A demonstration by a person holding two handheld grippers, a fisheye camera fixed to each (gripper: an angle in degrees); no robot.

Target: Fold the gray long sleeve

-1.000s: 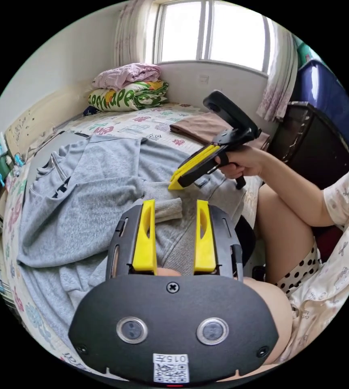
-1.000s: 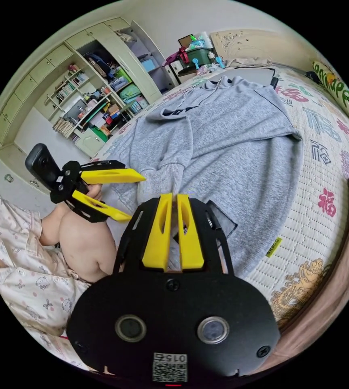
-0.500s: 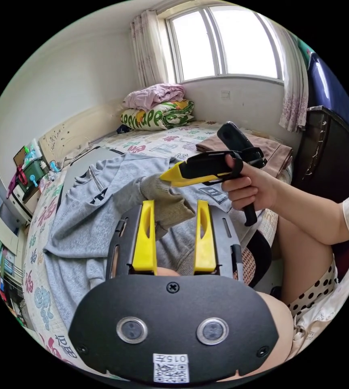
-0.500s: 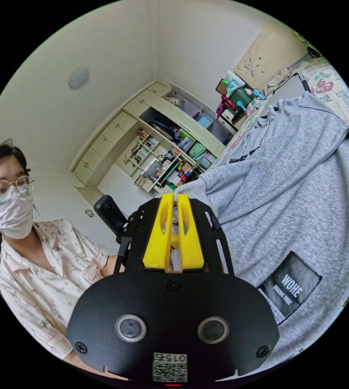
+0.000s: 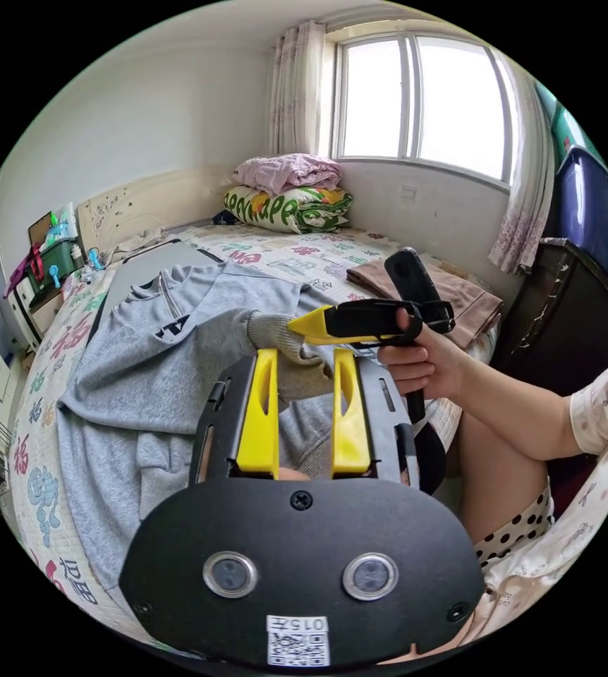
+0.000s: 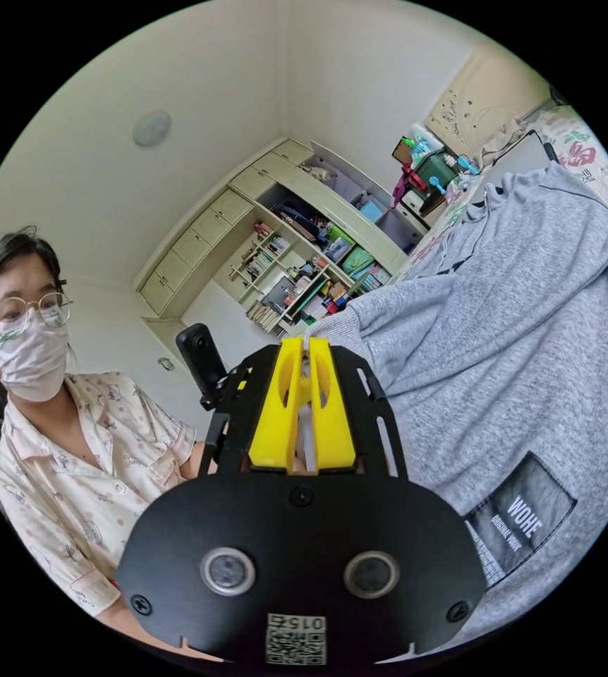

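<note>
A gray long-sleeve sweatshirt [image 5: 149, 352] lies spread on the patterned bed, collar toward the far side. One sleeve is lifted by its ribbed cuff [image 5: 286, 349]. In the left gripper view the right gripper [image 5: 295, 326] comes in from the right, shut on that cuff. My left gripper [image 5: 305, 355] stands open, and the hanging cuff sits between and just beyond its yellow jaws. In the right gripper view the right gripper [image 6: 304, 343] is shut with the cuff edge [image 6: 332, 328] pinched at its tips. The sweatshirt body [image 6: 523, 331] with its dark patch [image 6: 523, 518] lies to the right.
A folded brown cloth [image 5: 452, 293] and a pile of bedding [image 5: 290, 197] lie farther back on the bed. A dark cabinet [image 5: 565, 310] stands at the right. A person [image 6: 71, 451] sits close by the bed's edge; shelves [image 6: 297, 275] line the far wall.
The right gripper has lifted the sleeve cuff off the sweatshirt and holds it raised. The left gripper stays open and now has the cuff between its jaws. Both cameras have tilted upward.
</note>
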